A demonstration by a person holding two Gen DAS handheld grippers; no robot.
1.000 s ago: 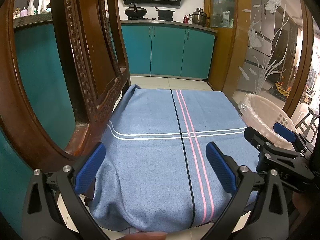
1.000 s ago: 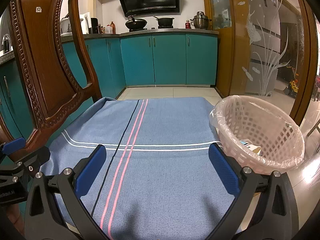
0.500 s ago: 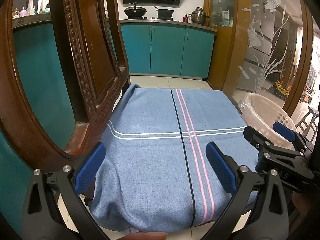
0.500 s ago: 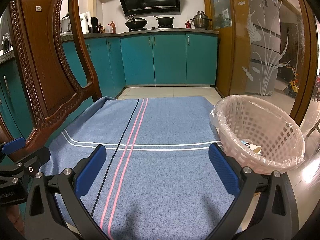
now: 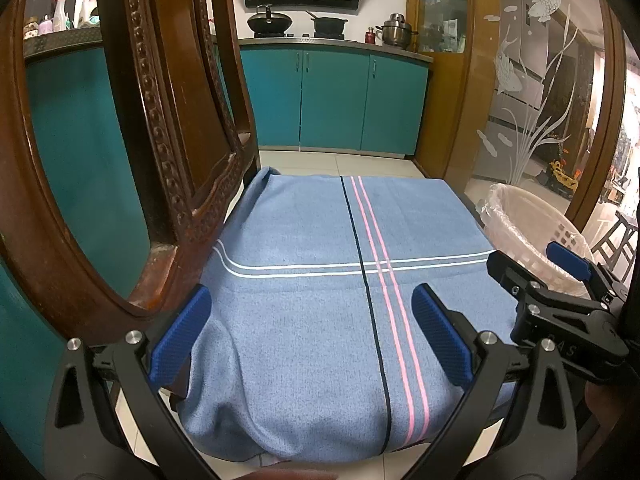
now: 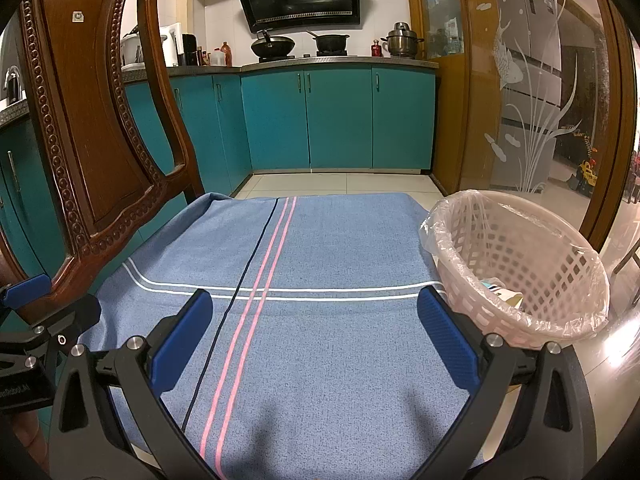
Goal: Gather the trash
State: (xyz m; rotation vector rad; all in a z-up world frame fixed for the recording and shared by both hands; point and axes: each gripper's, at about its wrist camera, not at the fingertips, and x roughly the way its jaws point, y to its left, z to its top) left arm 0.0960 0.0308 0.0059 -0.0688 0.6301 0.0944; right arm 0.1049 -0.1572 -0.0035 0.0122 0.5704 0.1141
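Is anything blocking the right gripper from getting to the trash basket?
Nothing visible does. The right gripper hovers open and empty over the blue cloth; the lined basket stands just to its right, mouth uncovered.

A blue cloth [image 6: 320,320] with pink, black and white stripes covers the surface and hangs over its near edge. The cloth is bare. A lined basket [image 6: 520,272] stands just beside its right edge.

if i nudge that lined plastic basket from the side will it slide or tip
The basket probably slides or tips easily: thin open lattice walls and only a few scraps inside suggest it is light. It also looks tilted already. The loose bag liner would likely crumple and slip if pinched alone.
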